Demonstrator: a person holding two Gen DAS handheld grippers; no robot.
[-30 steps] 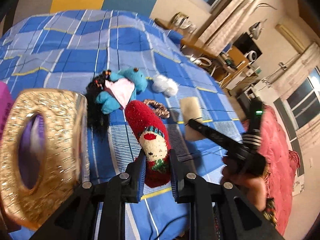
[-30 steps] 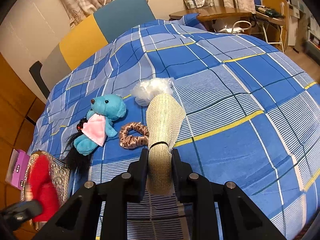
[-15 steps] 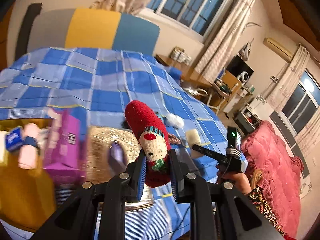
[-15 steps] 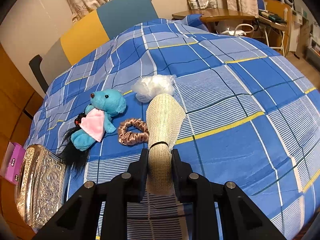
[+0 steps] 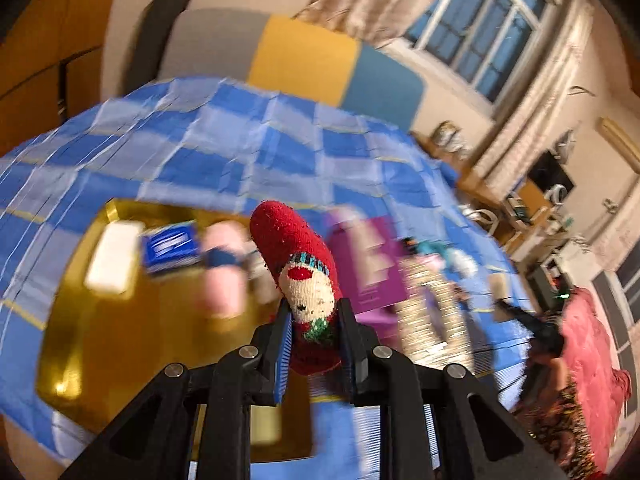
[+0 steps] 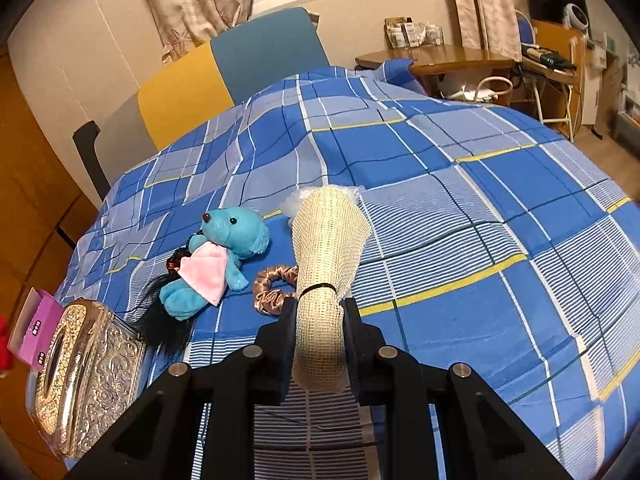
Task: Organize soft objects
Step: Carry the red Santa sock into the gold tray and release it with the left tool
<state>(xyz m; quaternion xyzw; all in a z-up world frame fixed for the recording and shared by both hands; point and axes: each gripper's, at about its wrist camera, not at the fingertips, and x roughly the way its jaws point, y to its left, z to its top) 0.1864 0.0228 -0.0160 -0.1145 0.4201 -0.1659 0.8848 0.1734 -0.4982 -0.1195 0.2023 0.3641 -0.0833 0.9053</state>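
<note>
Red sock (image 5: 298, 276) sits clamped in the left gripper (image 5: 314, 340), its jaws nearly together, toe pointing up and away over a blurred gold tray (image 5: 120, 320). Beige mesh roll (image 6: 324, 264) is pinched in the right gripper (image 6: 318, 336), long axis running away from the camera above the blue checked bedspread (image 6: 480, 200). Beyond lie a scrunchie (image 6: 272, 288), a teddy (image 6: 216, 256) and white fluff (image 6: 292, 204).

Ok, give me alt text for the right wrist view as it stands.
The right gripper is shut on a beige mesh cloth above a blue plaid bedspread. Left of it lie a blue teddy bear, a brown scrunchie and a gold tissue box.
</note>
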